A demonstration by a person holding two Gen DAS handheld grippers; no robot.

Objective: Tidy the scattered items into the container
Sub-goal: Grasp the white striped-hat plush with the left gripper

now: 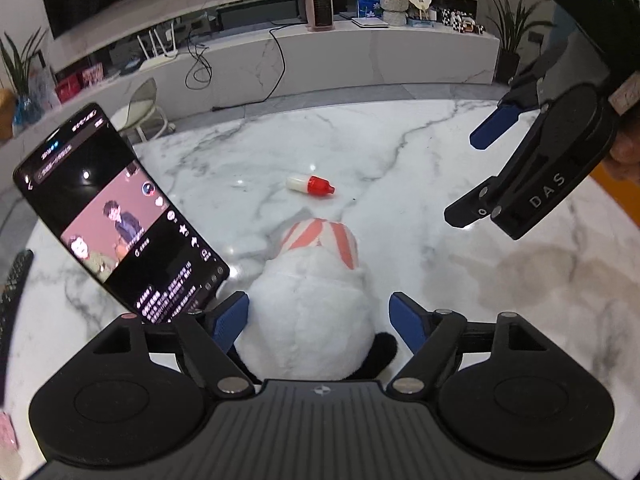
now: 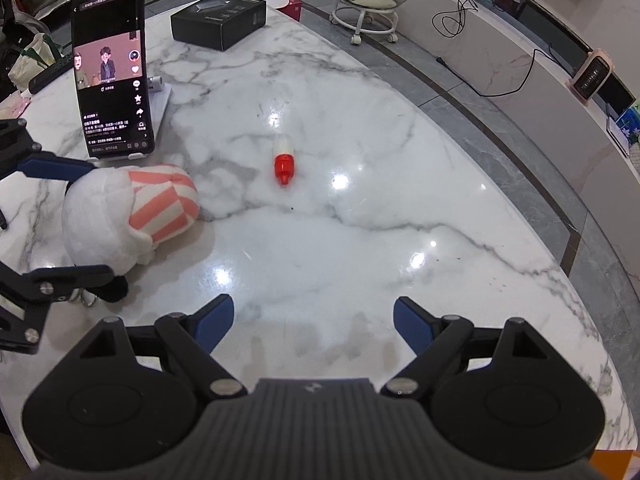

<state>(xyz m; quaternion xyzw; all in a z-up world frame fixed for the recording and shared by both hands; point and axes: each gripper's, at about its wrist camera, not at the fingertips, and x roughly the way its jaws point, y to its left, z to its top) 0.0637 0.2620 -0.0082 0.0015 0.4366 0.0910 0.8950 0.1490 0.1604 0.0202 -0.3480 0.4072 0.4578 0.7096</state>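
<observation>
Table: the white marble table (image 2: 360, 240) with grey veins carries everything you are working with; its glossy top shows lamp glare.
Soft toy: the white plush toy (image 1: 312, 312) with a pink-and-white striped cap lies on its side at the near left of the table, seen from the right wrist view (image 2: 120, 216).
Left gripper: your left gripper (image 1: 318, 320) hangs over the plush toy with its jaws wide; the blue pads stand on either side of the white body and do not press on it. In the right wrist view the same gripper (image 2: 60, 220) brackets the toy from the left edge.
Right gripper: your right gripper (image 2: 314, 324) has its jaws wide over bare marble, with nothing between them; from the left wrist view it sits high at the right (image 1: 480, 176).
Phone: a black smartphone (image 2: 112, 72) with a lit screen stands upright on a pale stand, just beyond the toy on the left.
Box: a flat black cardboard box (image 2: 218, 20) rests at the far side of the table.
Bottle: a small white bottle with a red cap (image 2: 283, 160) lies on its side mid-table, well apart from the toy and ahead of your right jaws (image 1: 310, 185).
</observation>
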